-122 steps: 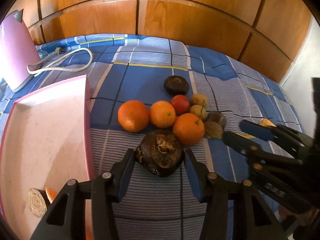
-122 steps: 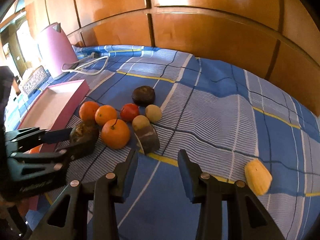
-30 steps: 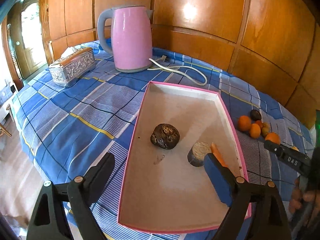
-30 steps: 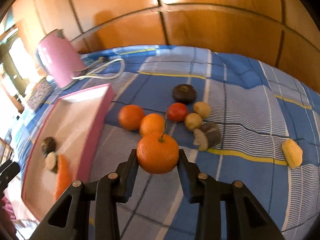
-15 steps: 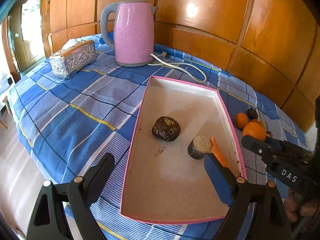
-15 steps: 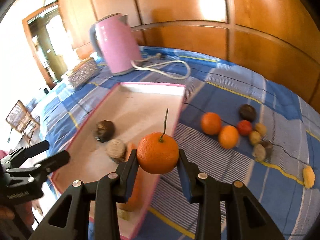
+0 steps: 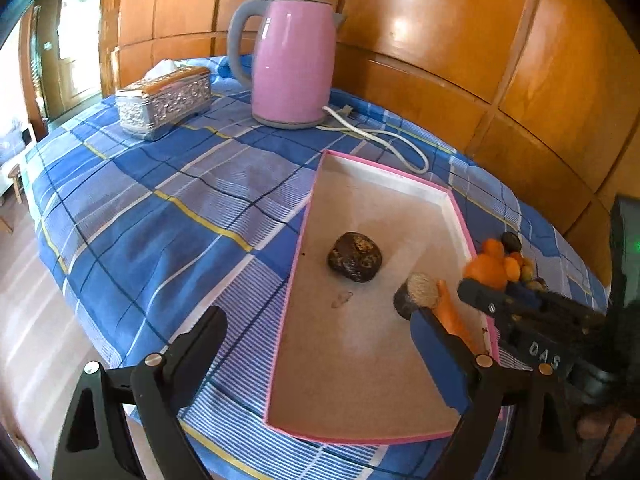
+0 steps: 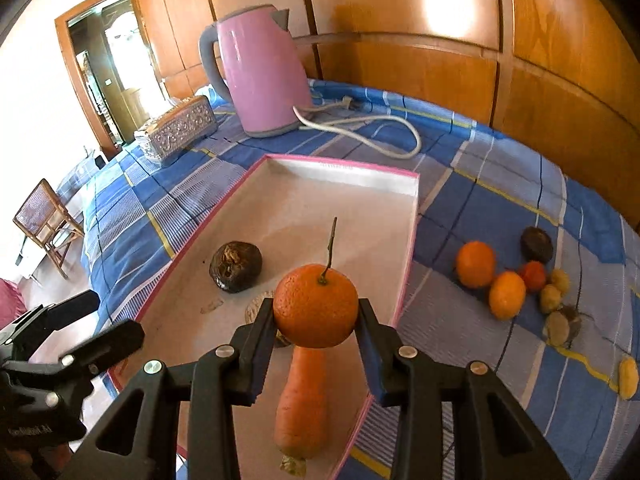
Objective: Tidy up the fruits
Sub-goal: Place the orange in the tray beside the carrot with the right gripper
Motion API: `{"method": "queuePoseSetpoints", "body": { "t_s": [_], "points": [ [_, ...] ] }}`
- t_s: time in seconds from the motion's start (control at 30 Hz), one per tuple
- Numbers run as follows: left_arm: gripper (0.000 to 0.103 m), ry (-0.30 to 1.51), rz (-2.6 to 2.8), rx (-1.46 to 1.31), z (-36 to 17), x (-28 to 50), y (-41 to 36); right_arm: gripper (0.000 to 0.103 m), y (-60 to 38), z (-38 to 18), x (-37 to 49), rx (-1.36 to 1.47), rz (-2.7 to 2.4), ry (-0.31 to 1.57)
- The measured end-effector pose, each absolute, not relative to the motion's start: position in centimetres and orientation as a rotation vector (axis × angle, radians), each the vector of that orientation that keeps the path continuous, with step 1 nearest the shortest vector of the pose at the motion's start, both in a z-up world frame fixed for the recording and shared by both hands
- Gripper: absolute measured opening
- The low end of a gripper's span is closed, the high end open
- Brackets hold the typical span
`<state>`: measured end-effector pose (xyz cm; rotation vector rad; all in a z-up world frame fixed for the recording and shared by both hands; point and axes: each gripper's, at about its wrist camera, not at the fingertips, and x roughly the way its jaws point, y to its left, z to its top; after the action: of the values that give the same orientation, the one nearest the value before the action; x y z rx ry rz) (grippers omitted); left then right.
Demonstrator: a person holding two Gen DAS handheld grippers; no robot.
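The wall panels (image 8: 420,80) are varnished wood, glossy enough to throw bright glare. The kettle (image 8: 262,76) has a smooth pink shell with a soft sheen and a matt grey handle. The tissue box (image 7: 164,100) looks like embossed, shiny silver metal. A woven checked cloth (image 7: 160,208) covers the counter, matt and slightly creased. The tray (image 8: 412,216) looks like matt paperboard with a pink edge. The orange (image 8: 316,306) has pitted, faintly shiny skin; the dark fruit (image 8: 236,266) is wrinkled and dull; the carrot (image 8: 302,400) is smooth and matt. The tongs (image 8: 316,316) are matt black plastic with bright metal rivets.
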<state>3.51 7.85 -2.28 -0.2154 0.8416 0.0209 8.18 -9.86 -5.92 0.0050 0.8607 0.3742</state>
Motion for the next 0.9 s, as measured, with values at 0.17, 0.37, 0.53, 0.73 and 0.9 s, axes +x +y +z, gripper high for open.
{"method": "queuePoseSetpoints", "body": {
  "t_s": [0.17, 0.37, 0.53, 0.73, 0.9],
  "points": [
    [0.098, 0.840, 0.030, -0.225, -2.4, 3.4, 8.3, 0.040, -10.1, -7.1, 7.8, 0.008, 0.364, 0.897],
    [0.103, 0.827, 0.016, -0.200, -2.1, 3.3, 7.9, 0.041, -10.5, -7.3, 7.2, 0.014, 0.352, 0.896],
    [0.103, 0.809, 0.000, -0.178, -1.5, 3.1, 7.3, 0.042, -11.1, -6.2, 6.4, 0.026, 0.336, 0.858],
    [0.103, 0.790, -0.018, -0.156, -0.8, 2.8, 6.7, 0.042, -11.6, -5.2, 5.3, 0.028, 0.309, 0.818],
    [0.103, 0.782, -0.036, -0.128, -0.5, 2.4, 5.8, 0.042, -12.1, -5.1, 4.5, 0.038, 0.306, 0.820]
  ]
}}
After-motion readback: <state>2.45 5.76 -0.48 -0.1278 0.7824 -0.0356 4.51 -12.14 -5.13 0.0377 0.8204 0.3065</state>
